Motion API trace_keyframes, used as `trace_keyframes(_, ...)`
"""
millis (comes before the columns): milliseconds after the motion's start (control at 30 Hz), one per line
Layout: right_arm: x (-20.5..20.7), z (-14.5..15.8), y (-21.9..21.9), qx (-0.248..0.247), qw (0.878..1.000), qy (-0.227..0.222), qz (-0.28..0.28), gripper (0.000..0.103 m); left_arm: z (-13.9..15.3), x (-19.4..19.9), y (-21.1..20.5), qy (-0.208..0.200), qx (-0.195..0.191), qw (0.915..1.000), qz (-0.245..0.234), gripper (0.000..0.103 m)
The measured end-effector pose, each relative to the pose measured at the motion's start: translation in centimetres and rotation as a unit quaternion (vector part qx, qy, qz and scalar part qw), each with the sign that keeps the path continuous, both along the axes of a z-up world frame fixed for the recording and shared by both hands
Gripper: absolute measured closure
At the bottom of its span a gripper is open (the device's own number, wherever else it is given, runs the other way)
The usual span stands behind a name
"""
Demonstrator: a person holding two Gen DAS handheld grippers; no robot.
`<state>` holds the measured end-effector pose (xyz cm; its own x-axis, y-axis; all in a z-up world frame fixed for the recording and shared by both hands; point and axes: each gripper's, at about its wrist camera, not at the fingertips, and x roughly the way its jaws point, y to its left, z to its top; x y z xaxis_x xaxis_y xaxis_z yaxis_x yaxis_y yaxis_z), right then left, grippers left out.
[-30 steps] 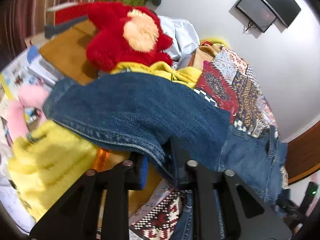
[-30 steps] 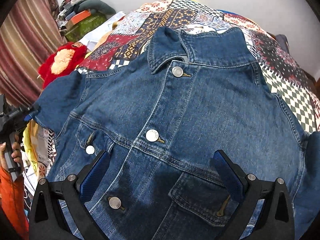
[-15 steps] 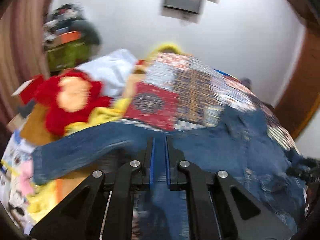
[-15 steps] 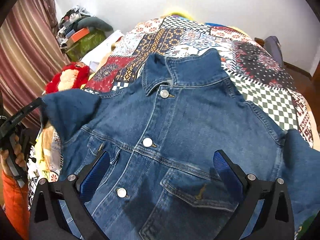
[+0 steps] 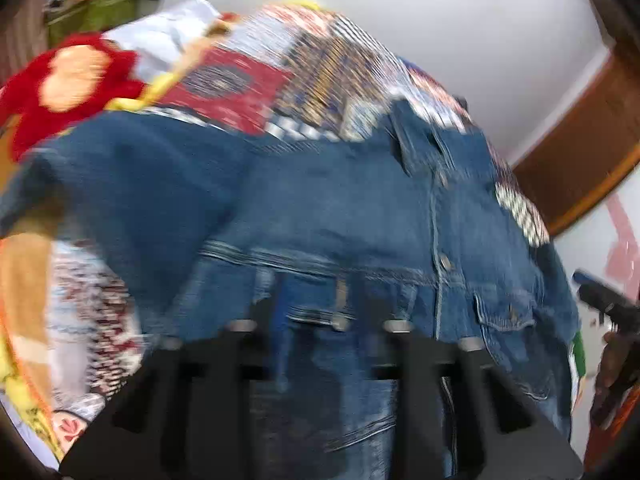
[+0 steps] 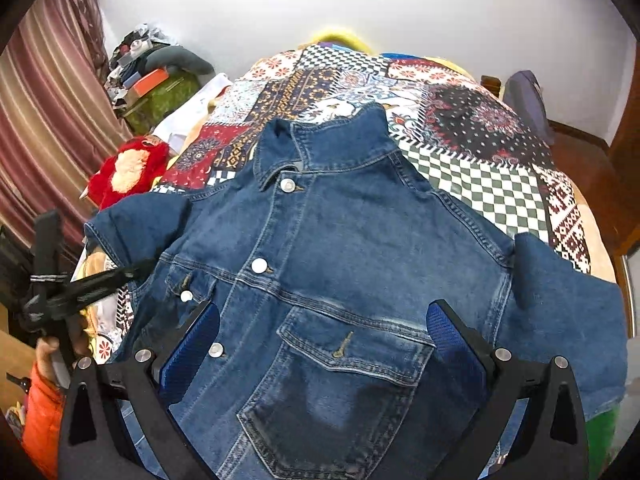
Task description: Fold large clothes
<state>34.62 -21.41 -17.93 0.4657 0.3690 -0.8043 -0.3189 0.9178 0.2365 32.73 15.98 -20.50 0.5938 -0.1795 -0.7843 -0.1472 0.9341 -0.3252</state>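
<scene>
Denim jacket [image 6: 340,272] lies front-up and buttoned on the patchwork bed [image 6: 500,184]. The right tongs [image 6: 324,332] hover wide open over its chest pocket, gripping nothing. The left tongs [image 5: 316,312] are opening over the jacket's side, apparently empty; blur hides whether their pads touch the cloth
</scene>
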Motion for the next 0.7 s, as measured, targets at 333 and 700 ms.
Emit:
trace_keyframes(333, 1.1, -2.1, 2.3, 0.012, 1.000, 0.028, 0.005, 0.000, 2.3, -3.5, 14.7, -0.042, -0.151, 0.9767, 0.147, 0.017)
trace_keyframes(700, 2.0, -2.7, 4.2, -0.002, 0.999, 0.031, 0.012, 0.000, -2.7, -0.7, 22.1, -0.006, -0.190, 0.9559, 0.224, 0.022)
